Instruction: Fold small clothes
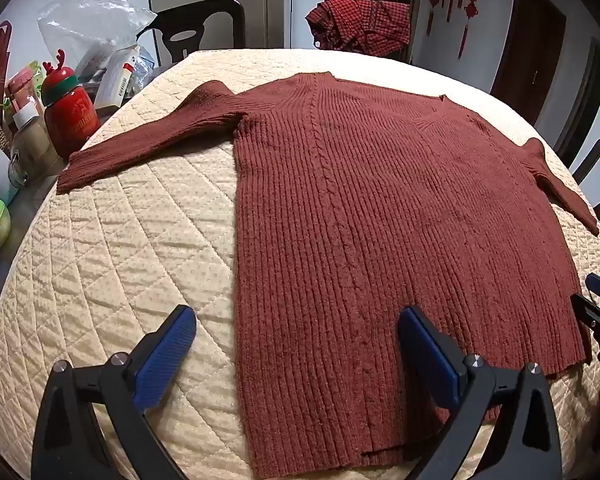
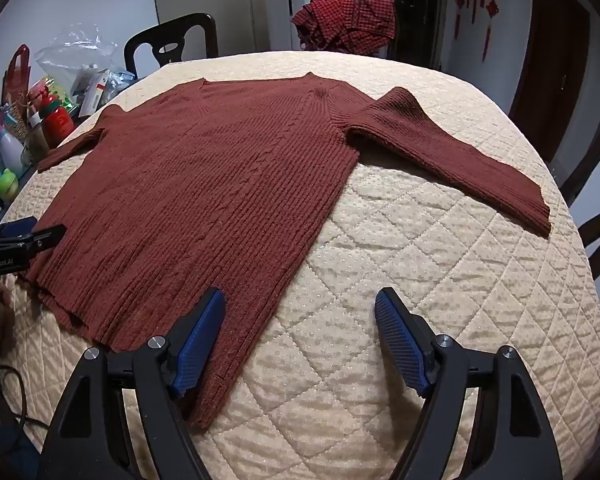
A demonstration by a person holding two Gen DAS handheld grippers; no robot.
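A rust-brown ribbed knit sweater (image 1: 380, 208) lies flat on the cream quilted table cover (image 1: 120, 248), sleeves spread out to both sides; it also shows in the right wrist view (image 2: 204, 184). My left gripper (image 1: 298, 320) is open and empty above the sweater's lower left hem corner, one finger over the quilt, the other over the knit. My right gripper (image 2: 300, 308) is open and empty above the lower right hem corner. The right gripper also shows at the right edge of the left wrist view (image 1: 596, 304), and the left gripper at the left edge of the right wrist view (image 2: 24, 236).
A red checked garment (image 1: 360, 24) lies heaped at the table's far edge. Bottles, boxes, a red flask (image 1: 70, 112) and a plastic bag crowd the left side. Dark chairs (image 1: 196, 28) stand behind and to the right of the table.
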